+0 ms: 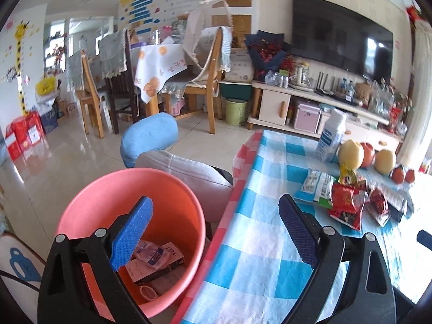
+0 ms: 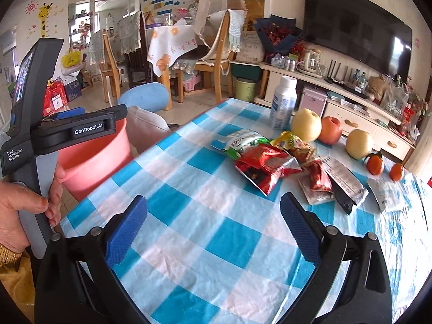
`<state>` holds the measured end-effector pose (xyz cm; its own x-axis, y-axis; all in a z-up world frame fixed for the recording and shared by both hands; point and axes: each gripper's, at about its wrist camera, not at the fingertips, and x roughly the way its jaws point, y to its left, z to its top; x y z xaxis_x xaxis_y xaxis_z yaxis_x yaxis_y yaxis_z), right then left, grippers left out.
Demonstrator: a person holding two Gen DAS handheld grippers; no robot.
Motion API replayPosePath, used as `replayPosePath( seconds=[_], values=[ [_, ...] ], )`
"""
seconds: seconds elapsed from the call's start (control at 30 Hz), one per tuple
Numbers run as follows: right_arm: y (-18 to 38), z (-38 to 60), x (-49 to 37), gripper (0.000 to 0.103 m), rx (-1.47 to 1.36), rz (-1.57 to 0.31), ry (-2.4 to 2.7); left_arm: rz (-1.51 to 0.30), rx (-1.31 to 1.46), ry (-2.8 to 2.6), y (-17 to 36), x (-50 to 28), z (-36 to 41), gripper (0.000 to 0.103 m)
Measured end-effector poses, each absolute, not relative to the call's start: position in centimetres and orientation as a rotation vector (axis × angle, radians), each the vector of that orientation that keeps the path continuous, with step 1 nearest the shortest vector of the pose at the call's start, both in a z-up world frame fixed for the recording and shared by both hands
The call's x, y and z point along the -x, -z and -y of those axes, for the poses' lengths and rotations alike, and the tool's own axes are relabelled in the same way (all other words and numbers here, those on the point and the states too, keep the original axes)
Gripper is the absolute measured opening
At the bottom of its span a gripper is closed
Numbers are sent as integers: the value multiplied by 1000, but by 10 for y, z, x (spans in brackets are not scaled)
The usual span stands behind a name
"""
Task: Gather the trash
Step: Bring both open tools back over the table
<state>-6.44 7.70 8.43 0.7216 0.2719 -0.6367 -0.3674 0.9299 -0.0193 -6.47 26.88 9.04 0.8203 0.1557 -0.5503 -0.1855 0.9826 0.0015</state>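
Blue-checked tablecloth (image 2: pixel 216 216) bears wrappers (image 2: pixel 266 166), fruit (image 2: pixel 306 124).

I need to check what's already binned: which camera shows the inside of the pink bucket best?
The left wrist view: it looks down into the pink bucket, showing a small carton and crumpled wrappers at the bottom. The right wrist view shows only the bucket's outer wall behind the left gripper; the contents are hidden.

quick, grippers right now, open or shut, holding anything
left gripper: open, holding nothing, over the pink bucket and table edge.
right gripper: open, holding nothing, above the checked tablecloth.
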Motion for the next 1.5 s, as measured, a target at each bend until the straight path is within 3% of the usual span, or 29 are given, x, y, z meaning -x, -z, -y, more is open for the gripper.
replayPosePath(
  seconds=[0.8,1.5],
  values=[
    [-55,3,73,99,60,-736,-314,-653,-89,2,-66,68,-182,94],
    [-55,133,24,99,-215,-809,-117,-682,-133,191,-62,36,-118,94]
  ],
)
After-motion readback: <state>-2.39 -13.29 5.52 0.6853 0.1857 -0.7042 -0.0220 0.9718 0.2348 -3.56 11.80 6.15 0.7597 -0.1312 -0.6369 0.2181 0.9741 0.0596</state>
